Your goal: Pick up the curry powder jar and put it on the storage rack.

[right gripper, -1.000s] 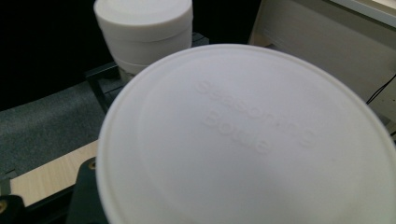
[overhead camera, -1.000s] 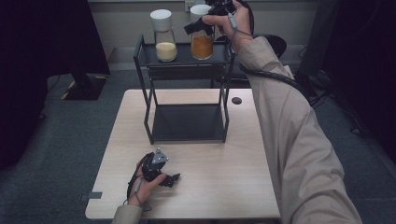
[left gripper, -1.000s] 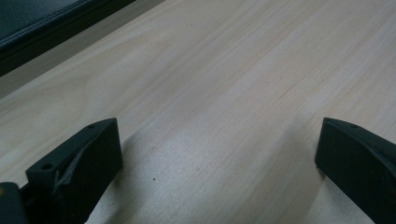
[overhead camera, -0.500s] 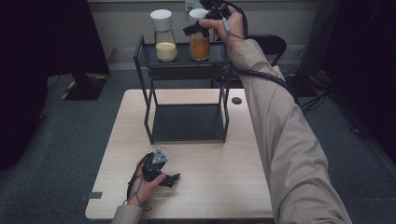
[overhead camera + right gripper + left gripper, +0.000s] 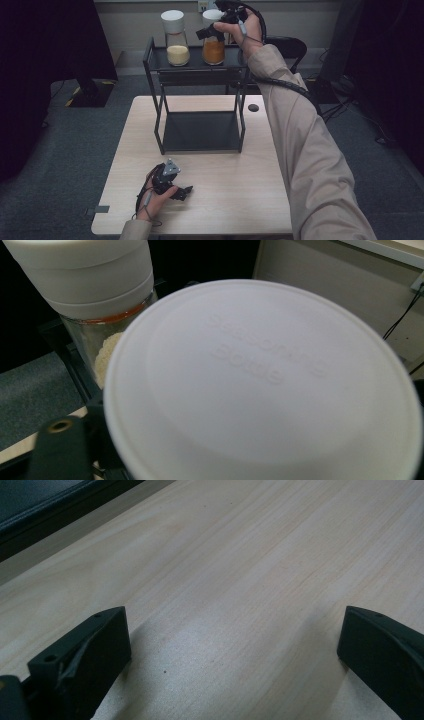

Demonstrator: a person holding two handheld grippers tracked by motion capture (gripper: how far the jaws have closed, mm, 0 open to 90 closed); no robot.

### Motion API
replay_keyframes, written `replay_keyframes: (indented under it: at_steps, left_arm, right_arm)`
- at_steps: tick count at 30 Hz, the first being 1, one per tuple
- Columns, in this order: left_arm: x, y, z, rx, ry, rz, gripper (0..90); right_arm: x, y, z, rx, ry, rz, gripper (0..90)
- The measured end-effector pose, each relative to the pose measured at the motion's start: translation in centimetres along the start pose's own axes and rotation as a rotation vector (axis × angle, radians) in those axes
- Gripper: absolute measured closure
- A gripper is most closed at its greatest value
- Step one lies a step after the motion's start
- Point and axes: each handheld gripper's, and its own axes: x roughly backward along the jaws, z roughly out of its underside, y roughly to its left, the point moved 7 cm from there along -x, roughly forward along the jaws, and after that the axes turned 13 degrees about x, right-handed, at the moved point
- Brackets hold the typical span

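Two glass seasoning bottles with white lids stand on the top shelf of a black wire rack (image 5: 200, 65). One holds orange powder (image 5: 214, 50), the other pale powder (image 5: 176, 50). My right gripper (image 5: 212, 31) reaches the orange bottle's neck from the right, and its jaws have just been opening with the bottle between them. In the right gripper view the white lid (image 5: 260, 375) is very close, the pale bottle (image 5: 95, 300) is behind it, and one black finger (image 5: 60, 455) shows at lower left. My left gripper (image 5: 187, 191) lies on the wooden table (image 5: 235, 200), jaws wide open (image 5: 232, 630) and empty.
The rack's dark lower shelf (image 5: 200, 132) sits at table level with nothing on it. A small black disc (image 5: 253, 107) lies on the table right of the rack. A black chair (image 5: 287, 47) stands behind the rack. Grey carpet surrounds the table.
The right hand has edged slightly left and down at the orange bottle. The left gripper has stayed put.
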Motion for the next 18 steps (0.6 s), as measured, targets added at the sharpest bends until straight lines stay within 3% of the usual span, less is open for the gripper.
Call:
replay_keyframes:
  at_steps: [8,15,17,18]
  left_arm:
    - [0.0,0.0,0.0,0.001,-0.001,0.0,0.1]
    - [0.0,0.0,0.0,0.0,0.0,0.0,0.0]
    - [0.0,0.0,0.0,0.0,0.0,0.0,0.1]
    - [0.0,0.0,0.0,0.0,0.0,0.0,0.1]
  right_arm:
    - [1.3,0.9,0.2,-0.024,-0.01,0.01,3.2]
    - [3.1,1.8,1.3,-0.043,-0.049,0.05,0.7]
    - [3.7,1.9,2.2,-0.088,-0.075,0.026,0.7]
    - [3.7,1.9,2.2,-0.088,-0.075,0.026,0.7]
